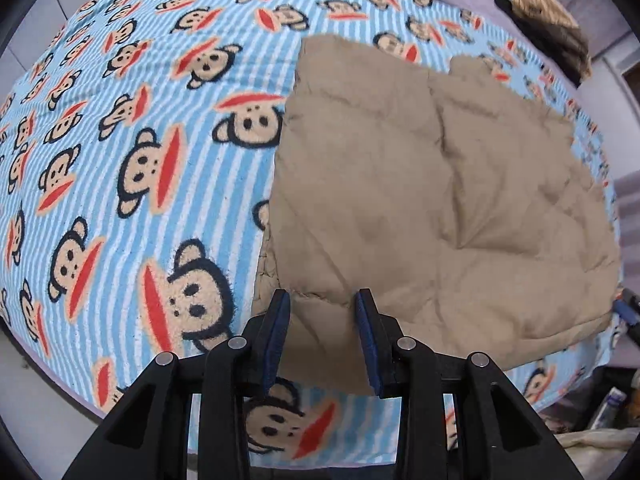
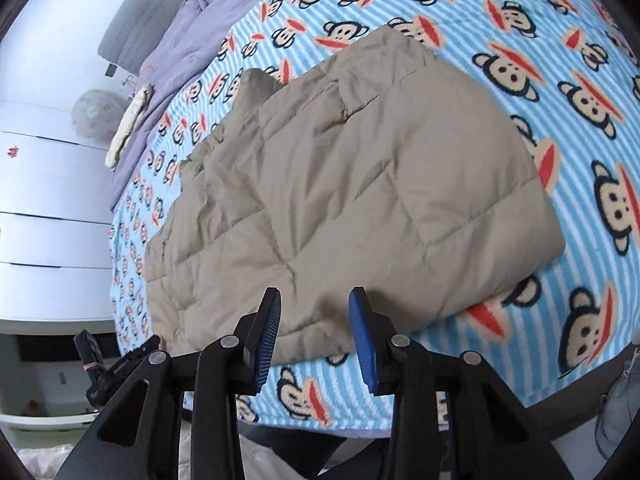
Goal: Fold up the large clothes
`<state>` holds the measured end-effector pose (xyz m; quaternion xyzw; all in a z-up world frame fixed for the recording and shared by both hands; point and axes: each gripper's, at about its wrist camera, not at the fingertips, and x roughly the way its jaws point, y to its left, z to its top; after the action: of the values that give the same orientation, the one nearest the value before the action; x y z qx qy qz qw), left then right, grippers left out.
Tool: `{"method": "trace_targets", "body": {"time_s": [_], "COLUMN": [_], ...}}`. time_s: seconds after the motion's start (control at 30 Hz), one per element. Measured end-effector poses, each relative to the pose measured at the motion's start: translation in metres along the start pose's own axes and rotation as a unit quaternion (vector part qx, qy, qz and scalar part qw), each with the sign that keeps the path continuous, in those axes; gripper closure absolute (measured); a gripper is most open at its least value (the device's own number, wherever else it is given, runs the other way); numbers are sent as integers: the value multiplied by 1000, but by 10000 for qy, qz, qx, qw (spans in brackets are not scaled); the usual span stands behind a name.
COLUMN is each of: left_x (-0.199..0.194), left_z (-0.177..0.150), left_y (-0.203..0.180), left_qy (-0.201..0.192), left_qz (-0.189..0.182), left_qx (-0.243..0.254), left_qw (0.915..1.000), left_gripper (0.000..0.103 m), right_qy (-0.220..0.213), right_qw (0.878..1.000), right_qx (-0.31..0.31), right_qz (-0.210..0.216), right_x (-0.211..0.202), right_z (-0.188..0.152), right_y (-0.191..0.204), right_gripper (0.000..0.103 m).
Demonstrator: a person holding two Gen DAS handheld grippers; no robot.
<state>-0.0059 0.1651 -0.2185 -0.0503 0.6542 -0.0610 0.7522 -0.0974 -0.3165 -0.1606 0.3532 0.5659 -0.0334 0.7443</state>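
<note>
A tan quilted padded garment (image 1: 432,200) lies folded into a rough rectangle on the bed; it also shows in the right wrist view (image 2: 344,184). My left gripper (image 1: 323,300) is open and empty, hovering over the garment's near left corner. My right gripper (image 2: 314,300) is open and empty, just above the garment's near edge. The other gripper's tip shows at the right edge of the left wrist view (image 1: 628,312) and at the lower left of the right wrist view (image 2: 116,364).
The bed carries a blue-and-white striped monkey-print blanket (image 1: 132,168) over a lilac sheet (image 2: 188,28). A beige and dark plush bundle (image 1: 548,20) lies at the far corner. White drawers (image 2: 44,200) stand beside the bed. Cushions (image 2: 128,124) lie near the headboard.
</note>
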Motion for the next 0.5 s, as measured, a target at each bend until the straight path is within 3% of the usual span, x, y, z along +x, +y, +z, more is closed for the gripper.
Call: {"method": "trace_targets", "body": {"time_s": [0.17,0.3,0.47,0.5], "left_x": [12,-4,-24,-26], "left_z": [0,7,13,14], "left_y": [9,11,4,1], "left_qy": [134,55,-92,-80], "left_qz": [-89,-43,16,13], "left_qx": [-220,-174,-95,-79], "left_qw": [9996,9998,9999,9999], "left_gripper": [67,67,67,62], "right_qy": [149,289,198,178], "right_qw": [9944,9930,9964,9967], "right_qx": [-70,291,33,-54], "right_qz": [-1042,-1105,-827,-793], "right_x": [30,38,23,22], "right_z": [-8,-22,-15,-13], "right_y": [-11,-31,1,13], "right_gripper": [67,67,63,63]}}
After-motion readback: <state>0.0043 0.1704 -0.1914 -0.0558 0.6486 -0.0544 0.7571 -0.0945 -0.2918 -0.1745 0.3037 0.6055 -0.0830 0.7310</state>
